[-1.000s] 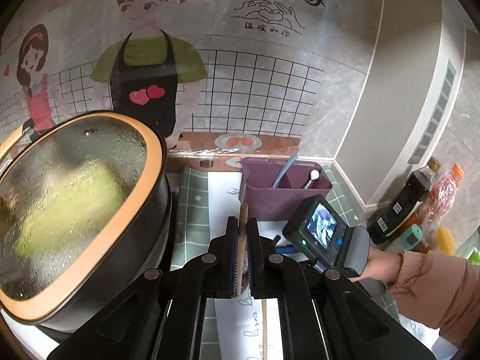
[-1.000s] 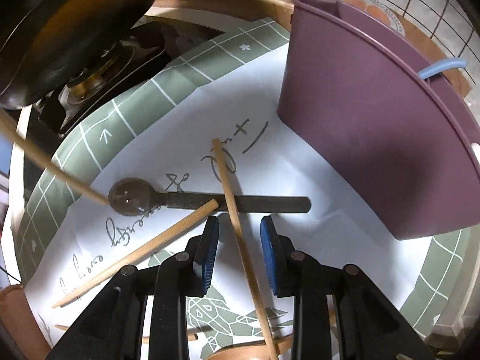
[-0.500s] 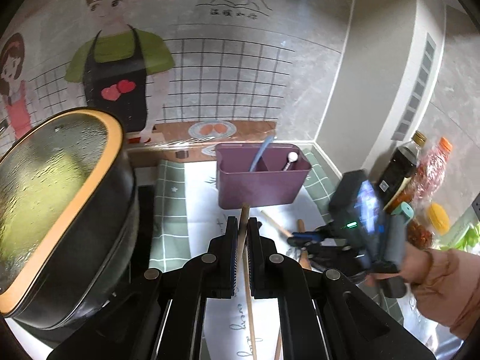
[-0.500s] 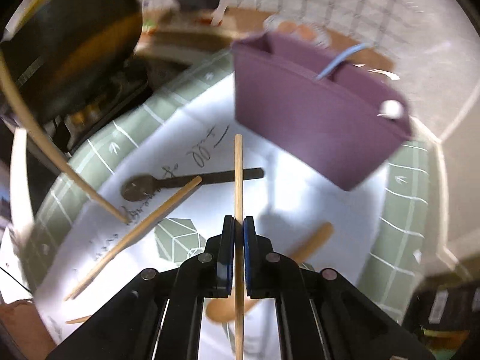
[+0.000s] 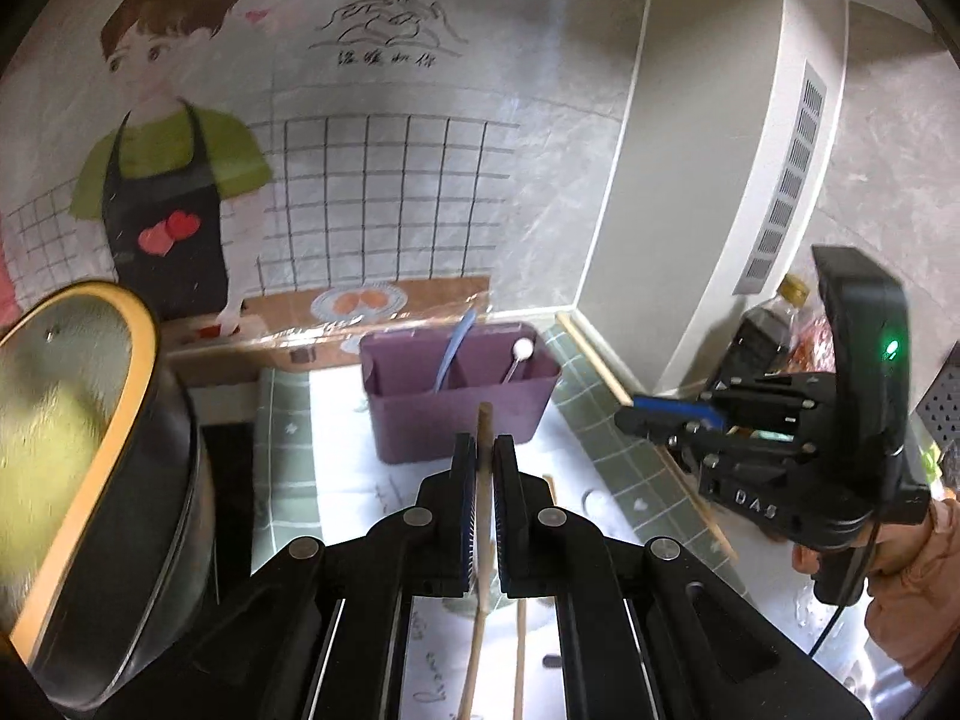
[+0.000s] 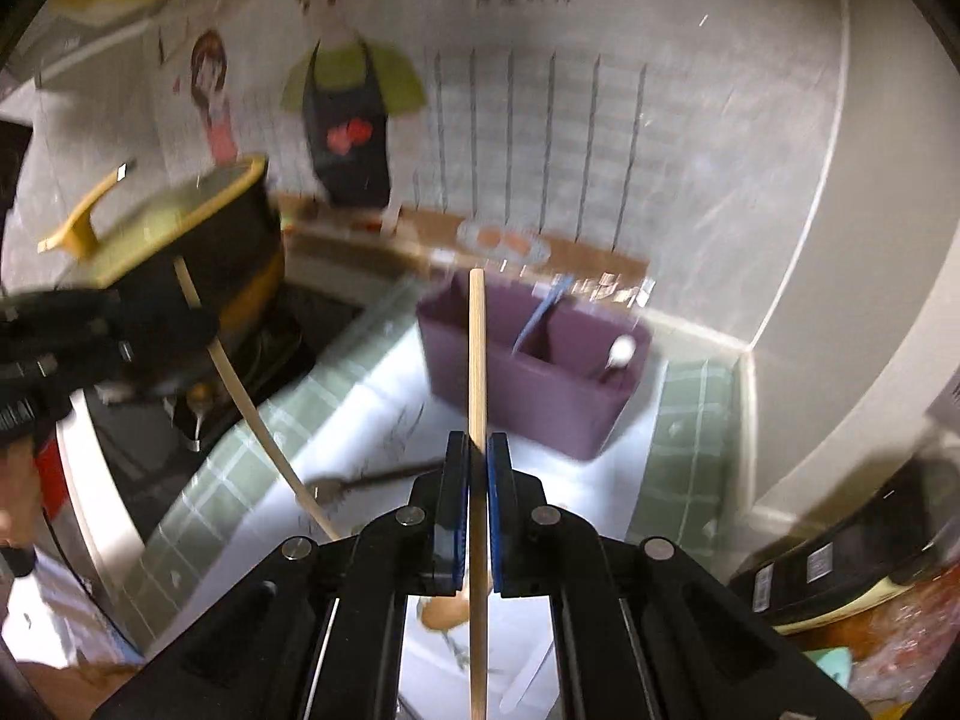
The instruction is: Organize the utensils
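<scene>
Behind the counter (image 5: 606, 468) a cartoon mural covers the wall. Two grippers, two chopsticks: left gripper (image 5: 485, 450) jaws clamp one chopstick (image 5: 483, 420), right gripper (image 6: 477, 450) jaws grip another (image 6: 476, 348); a second ago that one lay flat between open jaws. Purple holder (image 5: 456, 414) has two utensils. Only the right view shows the dark spoon (image 6: 366, 480)

Black gripper (image 5: 486, 462), blue pads, orange sleeve (image 5: 918, 606)
</scene>
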`<state>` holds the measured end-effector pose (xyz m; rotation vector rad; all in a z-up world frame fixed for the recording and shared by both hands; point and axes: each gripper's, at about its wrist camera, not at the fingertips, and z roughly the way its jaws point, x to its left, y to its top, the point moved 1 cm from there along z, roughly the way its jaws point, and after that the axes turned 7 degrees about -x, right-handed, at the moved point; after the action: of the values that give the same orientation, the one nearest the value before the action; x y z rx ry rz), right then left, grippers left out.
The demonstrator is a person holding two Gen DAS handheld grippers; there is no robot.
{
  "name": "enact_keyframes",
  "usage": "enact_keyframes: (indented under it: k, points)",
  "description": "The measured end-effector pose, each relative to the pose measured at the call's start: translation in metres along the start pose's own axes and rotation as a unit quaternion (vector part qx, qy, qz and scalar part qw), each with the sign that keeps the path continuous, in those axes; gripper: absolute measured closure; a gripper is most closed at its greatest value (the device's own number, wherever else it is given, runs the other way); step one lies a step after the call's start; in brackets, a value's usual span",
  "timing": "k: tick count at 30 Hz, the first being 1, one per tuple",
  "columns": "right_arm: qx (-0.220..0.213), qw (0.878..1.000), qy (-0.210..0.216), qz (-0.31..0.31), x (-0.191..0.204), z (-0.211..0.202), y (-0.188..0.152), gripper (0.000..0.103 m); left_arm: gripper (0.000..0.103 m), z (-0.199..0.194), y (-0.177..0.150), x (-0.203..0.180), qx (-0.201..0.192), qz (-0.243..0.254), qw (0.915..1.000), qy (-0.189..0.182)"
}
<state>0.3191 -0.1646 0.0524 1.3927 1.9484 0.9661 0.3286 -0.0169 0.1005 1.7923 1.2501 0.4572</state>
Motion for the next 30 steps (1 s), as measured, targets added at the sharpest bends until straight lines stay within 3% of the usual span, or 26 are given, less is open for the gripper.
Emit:
enact_keyframes:
  k: [7, 11, 14, 20, 30]
  points:
    - [-0.115, 0.993, -0.032, -0.001, -0.012, -0.036, 0.076, 0.098, 0.098, -0.006, 0.062, -0.005, -0.053, 0.0, 0.9986, -0.004]
    - [-0.191, 0.979, -0.065, -0.009, -0.022, -0.043, 0.12, 0.098, 0.098, -0.006, 0.109, -0.008, -0.088, 0.002, 0.9961, 0.006]
    - [-0.223, 0.973, -0.063, 0.006, -0.037, -0.035, 0.141, 0.098, 0.098, -0.003, 0.135, -0.006, -0.112, -0.003, 0.9936, 0.015]
    - [-0.228, 0.972, -0.044, 0.031, -0.062, 0.01, 0.14, 0.098, 0.098, 0.024, 0.155, 0.003, -0.129, -0.007, 0.9906, 0.045]
    - [-0.187, 0.979, -0.05, 0.059, -0.085, 0.116, 0.1, 0.098, 0.098, 0.093, 0.134, 0.021, -0.088, -0.016, 0.9934, 0.072]
